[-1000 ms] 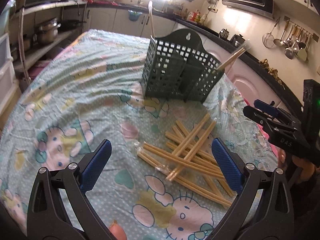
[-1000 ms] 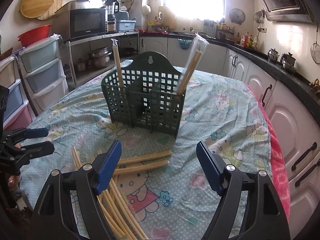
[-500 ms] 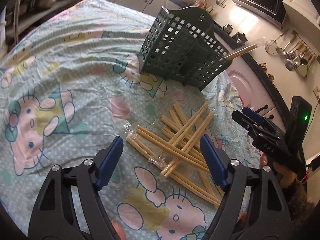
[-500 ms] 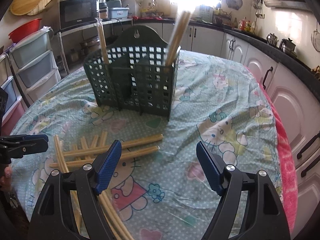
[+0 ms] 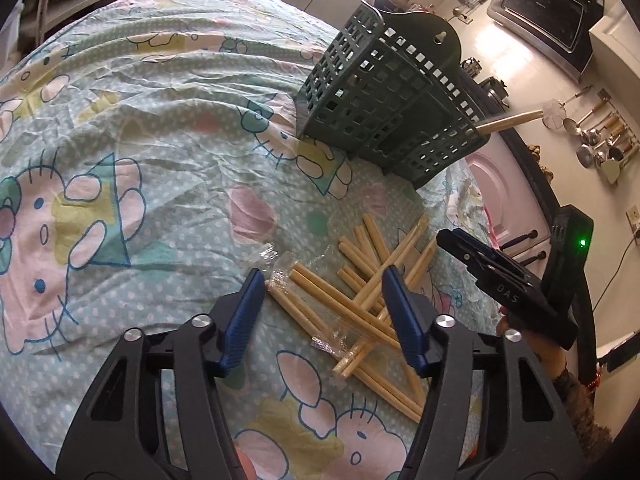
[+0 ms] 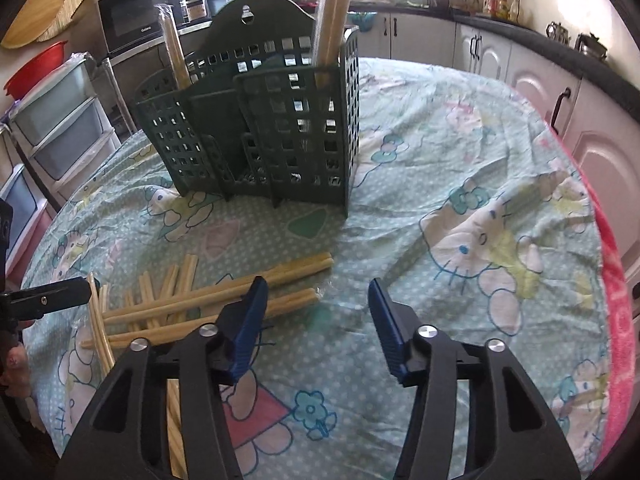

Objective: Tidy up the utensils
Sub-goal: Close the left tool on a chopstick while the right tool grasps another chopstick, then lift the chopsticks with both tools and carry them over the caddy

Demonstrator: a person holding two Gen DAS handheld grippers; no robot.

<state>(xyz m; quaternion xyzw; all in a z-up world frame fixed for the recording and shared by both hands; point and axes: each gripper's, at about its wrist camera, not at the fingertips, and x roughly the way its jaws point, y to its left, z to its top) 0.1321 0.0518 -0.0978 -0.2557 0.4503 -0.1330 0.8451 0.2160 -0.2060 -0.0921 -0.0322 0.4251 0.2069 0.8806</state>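
Both tongs have come down closer to the loose chopsticks since the earlier frames, and their jaws have just been closing to about half width. These pale wooden sticks lie criss-crossed on the cloth near the worktop's edge, some in clear plastic wrap. In the left wrist view the left tongs straddle the wrapped ends of the pile, with several sticks between the blue fingers; the pads press on none of them. In the right wrist view the right tongs hang over the cloth just beside the ends of two long chopsticks, and only printed fabric shows between the jaws. Beyond the pile stands the dark green basket, a slotted holder with compartments; one chopstick bundle sticks up from its left compartment and another from its right. A cartoon-cat tablecloth covers the worktop
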